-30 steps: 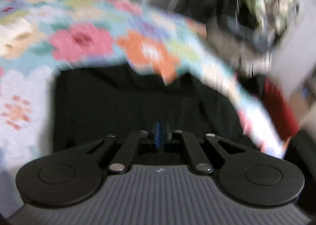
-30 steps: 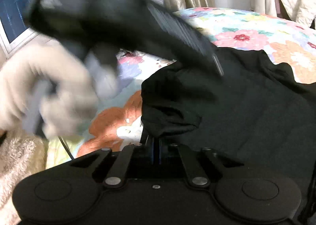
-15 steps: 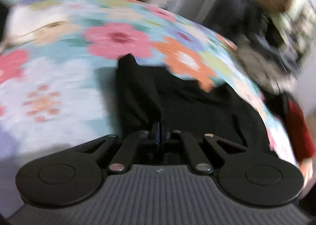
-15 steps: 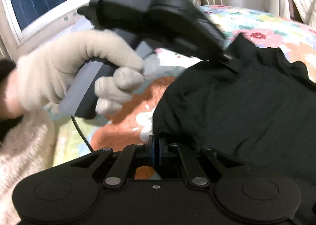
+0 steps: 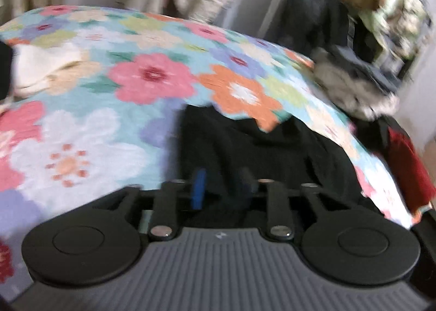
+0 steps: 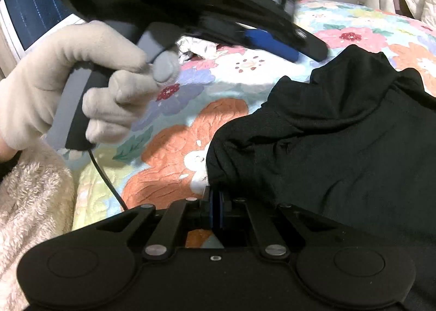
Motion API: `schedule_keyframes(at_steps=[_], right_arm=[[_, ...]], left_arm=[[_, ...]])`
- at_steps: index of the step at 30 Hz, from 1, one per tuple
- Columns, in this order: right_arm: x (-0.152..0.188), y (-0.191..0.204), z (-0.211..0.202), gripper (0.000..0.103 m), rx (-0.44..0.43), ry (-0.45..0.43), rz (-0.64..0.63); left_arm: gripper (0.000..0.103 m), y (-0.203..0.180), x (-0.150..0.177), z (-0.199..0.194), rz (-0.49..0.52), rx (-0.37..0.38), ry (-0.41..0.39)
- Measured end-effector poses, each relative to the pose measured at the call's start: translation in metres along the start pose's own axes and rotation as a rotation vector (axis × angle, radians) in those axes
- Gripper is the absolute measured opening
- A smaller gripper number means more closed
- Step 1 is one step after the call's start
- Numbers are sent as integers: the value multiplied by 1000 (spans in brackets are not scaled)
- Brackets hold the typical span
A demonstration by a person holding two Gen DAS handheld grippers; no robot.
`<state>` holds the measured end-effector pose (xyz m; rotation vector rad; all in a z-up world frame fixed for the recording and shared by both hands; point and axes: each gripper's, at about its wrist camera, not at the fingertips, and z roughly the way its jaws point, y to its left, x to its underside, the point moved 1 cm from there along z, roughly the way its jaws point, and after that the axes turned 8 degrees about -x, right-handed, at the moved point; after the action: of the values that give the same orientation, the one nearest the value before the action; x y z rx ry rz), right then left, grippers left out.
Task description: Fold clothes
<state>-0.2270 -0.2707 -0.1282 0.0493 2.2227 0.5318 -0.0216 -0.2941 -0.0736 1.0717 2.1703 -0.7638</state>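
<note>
Floral quilt covers the bed under a black garment, pinched by the right tongs, left tongs parted

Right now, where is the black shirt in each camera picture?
Left wrist view: black shirt lies lower center, just beyond the gripper.
Right wrist view: black shirt fills the right side.
Shared landmark: the floral bedspread beneath it.

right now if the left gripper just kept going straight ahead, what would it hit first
Most likely the black garment, which lies directly ahead of the open left gripper. Beyond it comes the floral bedspread. The blur leaves the gap unclear.
</note>
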Motion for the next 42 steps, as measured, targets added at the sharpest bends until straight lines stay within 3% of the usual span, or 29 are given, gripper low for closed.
schedule_keyframes(at_steps=[3,7,10,11,12,13,16,18,22,25,27,29,31,33,36,42], right_arm=[[0,-4,1,5,-1,0,4],[0,-4,2,5,-3,-1,9],[0,-1,4,5,-2,0,8],[0,-1,5,5,-1,1,7],[-1,-1,6,5,0,2,5],[-3,-1,7,5,1,2,4],[-3,3,8,5,8,3,-5],[-2,8,8,5,20,5,-14],[-9,13,8,7,46,12,-40],[-18,-11,14,8,58,13,-49],[-20,-17,8,8,58,9,-40],[-21,-17,6,10,50,5,-26],[-21,-19,4,12,11,-2,8],[-23,-21,-3,12,-36,-6,45],[-23,-30,-5,11,-59,-8,78],[-21,-29,-23,15,-115,-58,156]], left_arm=[[63,19,2,9,-81,-50,63],[67,34,10,28,-244,40,158],[65,30,13,40,-271,82,164],[59,27,14,43,-264,87,160],[31,23,14,44,-250,83,152],[18,19,14,43,-221,66,147],[14,11,10,29,-128,-61,109],[10,20,5,13,-129,-172,64],[8,74,9,-33,-357,-346,-47],[8,105,21,-42,-465,-482,-15],[10,119,29,-37,-563,-431,36],[12,124,36,-26,-665,-292,71],[18,119,37,-14,-696,-170,92],[34,109,36,-4,-694,-83,111],[50,94,34,6,-680,-22,115],[49,82,36,26,-737,53,76]])
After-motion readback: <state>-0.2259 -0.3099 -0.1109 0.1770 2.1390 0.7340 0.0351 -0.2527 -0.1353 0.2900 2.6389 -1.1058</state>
